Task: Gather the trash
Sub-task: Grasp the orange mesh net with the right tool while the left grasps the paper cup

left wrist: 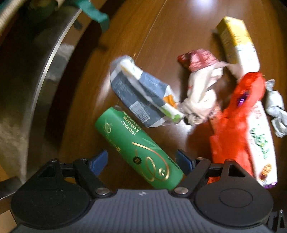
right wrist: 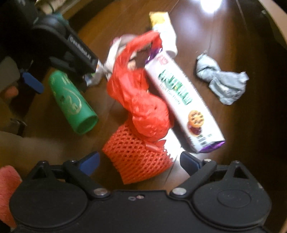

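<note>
Trash lies scattered on a dark wooden floor. In the left wrist view my left gripper (left wrist: 141,161) is open, straddling a green bottle (left wrist: 136,148) that lies on its side; the pads do not press on it. Beyond it lie a crumpled grey-white packet (left wrist: 143,93), a cream paper wad (left wrist: 200,86) and a red plastic bag (left wrist: 238,121). In the right wrist view my right gripper (right wrist: 140,162) is open over an orange foam net (right wrist: 138,161). The red plastic bag (right wrist: 140,100) lies just past it. The left gripper (right wrist: 57,81) hangs over the green bottle (right wrist: 71,100).
A white cereal box (right wrist: 184,100) lies beside the red bag, a yellow box (left wrist: 233,35) beyond it, and a grey crumpled tissue (right wrist: 222,84) to the right. A curved metal rim (left wrist: 48,62) and a teal cloth (left wrist: 96,14) stand at the left.
</note>
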`<state>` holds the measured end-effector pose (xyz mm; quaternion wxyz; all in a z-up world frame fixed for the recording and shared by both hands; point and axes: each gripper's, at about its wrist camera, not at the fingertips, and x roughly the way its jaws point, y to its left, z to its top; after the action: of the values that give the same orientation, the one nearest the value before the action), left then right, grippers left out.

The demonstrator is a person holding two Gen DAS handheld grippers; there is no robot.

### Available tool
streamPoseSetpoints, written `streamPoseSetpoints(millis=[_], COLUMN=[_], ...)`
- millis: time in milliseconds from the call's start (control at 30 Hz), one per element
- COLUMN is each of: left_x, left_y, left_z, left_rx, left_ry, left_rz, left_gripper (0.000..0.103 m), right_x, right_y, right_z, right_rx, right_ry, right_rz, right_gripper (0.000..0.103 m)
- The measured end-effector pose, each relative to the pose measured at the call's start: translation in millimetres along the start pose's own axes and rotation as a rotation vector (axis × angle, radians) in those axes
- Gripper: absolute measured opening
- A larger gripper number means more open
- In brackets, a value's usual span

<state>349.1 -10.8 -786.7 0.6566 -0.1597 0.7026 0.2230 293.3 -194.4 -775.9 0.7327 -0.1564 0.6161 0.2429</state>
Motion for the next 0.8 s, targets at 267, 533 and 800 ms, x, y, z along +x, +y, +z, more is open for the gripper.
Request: streamPoseSetpoints(millis=[267,533,800], left_x=[34.8,37.5,24.8], left_y=[1.3,13.1,25.6], left_z=[-6.7,-12.3,-14.9], left_rx=[-0.021,-0.059,-0.024], left_ry=[0.049,0.05,0.039], left_rz=[-0.02,-0.047,-0.019], left_gripper=[0.082,0.061,0.054], right_x=[37.9,38.8,28.9], right_y=[5.4,13.3,22.2], right_z=[-15.3,-22.5,-22.6], right_rx=[-0.022,-0.033,0.007], right_ry=[0.046,0.026,0.041], right_rz=[-0.013,-0.058,-0.072], right_gripper=[0.081,0.049,0.014])
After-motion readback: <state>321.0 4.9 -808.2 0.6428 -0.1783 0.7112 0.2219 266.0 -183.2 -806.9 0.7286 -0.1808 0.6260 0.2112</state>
